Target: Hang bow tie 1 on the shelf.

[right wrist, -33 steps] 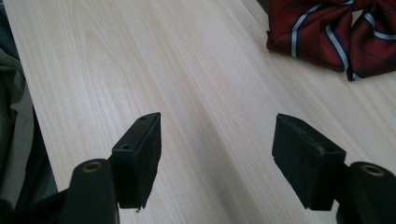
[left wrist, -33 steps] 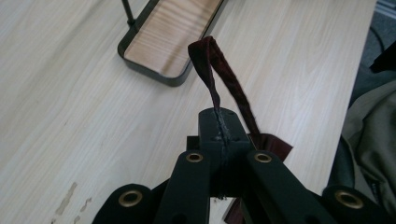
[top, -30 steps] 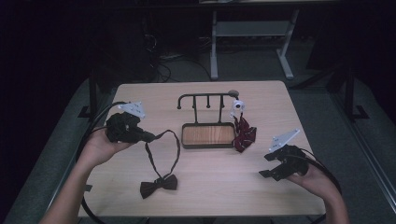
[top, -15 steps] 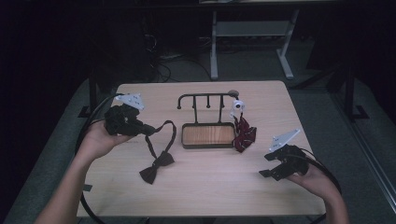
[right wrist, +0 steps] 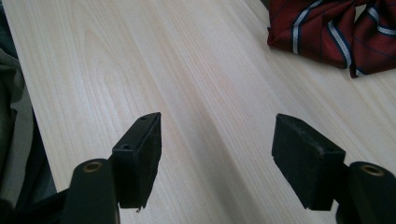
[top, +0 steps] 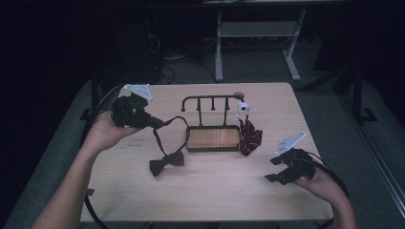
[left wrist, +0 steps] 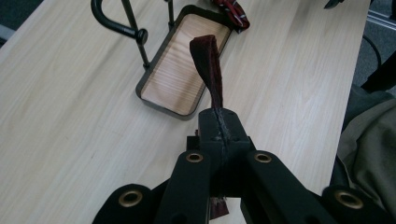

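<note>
While left claw (top: 155, 125) pinches velvety strap (left wrist: 208, 65) (dark bow tie (top: 165, 162)), right claw (right wrist: 217, 154) gapes wide

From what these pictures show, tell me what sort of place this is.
Probably a lab or workshop set up for recording handling trials. A pale wooden table stands in a dark room, with loose black cables on the grey floor behind it and a white metal desk frame beyond.
</note>
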`<action>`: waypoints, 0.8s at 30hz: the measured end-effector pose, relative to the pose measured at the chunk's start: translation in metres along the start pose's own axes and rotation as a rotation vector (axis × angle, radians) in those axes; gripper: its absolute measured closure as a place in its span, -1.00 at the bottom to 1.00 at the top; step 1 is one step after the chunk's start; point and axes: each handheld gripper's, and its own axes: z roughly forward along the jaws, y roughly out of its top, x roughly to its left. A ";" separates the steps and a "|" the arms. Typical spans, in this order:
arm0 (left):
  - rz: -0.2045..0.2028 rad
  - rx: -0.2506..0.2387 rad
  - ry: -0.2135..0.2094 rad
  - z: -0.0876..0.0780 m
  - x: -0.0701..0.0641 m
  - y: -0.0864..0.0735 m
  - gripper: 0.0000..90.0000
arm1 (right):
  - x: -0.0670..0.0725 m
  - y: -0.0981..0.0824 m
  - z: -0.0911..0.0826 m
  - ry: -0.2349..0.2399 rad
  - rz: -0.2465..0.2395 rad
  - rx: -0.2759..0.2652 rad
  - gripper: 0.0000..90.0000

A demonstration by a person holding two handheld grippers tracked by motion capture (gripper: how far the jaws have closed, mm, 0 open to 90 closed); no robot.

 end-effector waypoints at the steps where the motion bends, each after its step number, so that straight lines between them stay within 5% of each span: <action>1: 0.000 -0.001 0.001 0.000 0.000 0.001 1.00 | 0.000 0.000 0.000 -0.001 -0.002 0.000 -0.27; 24: -0.016 0.042 0.014 0.001 0.022 0.027 0.99 | 0.000 0.000 -0.002 0.007 0.010 -0.004 -0.27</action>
